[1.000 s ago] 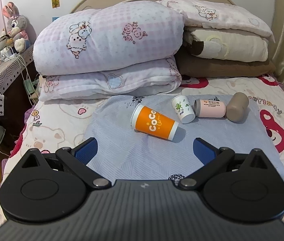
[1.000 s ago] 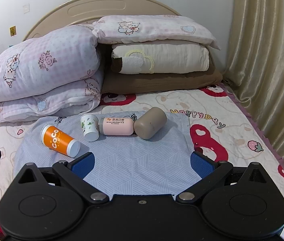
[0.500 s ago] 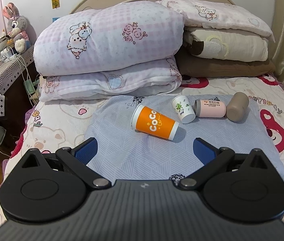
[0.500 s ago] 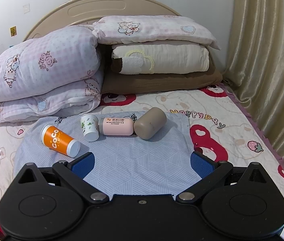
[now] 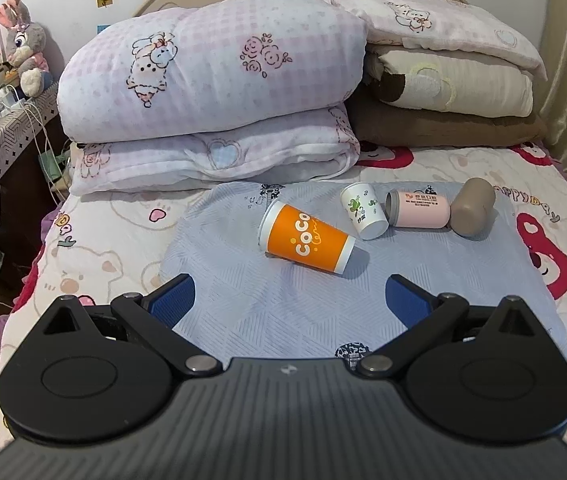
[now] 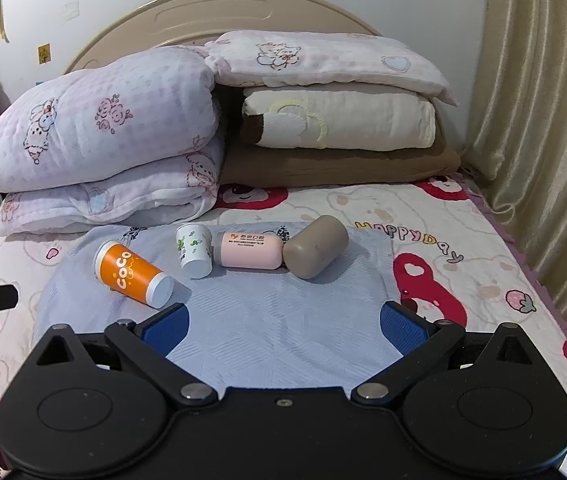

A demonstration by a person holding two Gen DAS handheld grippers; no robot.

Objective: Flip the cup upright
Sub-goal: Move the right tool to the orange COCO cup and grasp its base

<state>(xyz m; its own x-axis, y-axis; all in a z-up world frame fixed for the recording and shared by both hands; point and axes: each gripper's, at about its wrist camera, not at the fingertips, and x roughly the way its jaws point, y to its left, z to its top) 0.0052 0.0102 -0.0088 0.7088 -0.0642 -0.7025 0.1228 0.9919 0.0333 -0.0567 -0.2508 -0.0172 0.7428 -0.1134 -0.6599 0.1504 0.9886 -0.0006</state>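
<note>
Blue-padded left gripper (image 5: 289,294) and right gripper (image 6: 284,324): two units, fingers spread wide, nothing between them, both held over the near part of a pale blue cloth (image 6: 275,320). Bare cloth lies between grippers and cups. Cups, four, all on their sides: orange cup (image 5: 307,240) nearest, alone at left; small white cup (image 5: 363,211), pink cup (image 5: 419,214) and taupe cup (image 5: 473,212) in a close row behind. Contents cannot be seen. Folded quilts (image 5: 211,92), two stacks, at the headboard.
</note>
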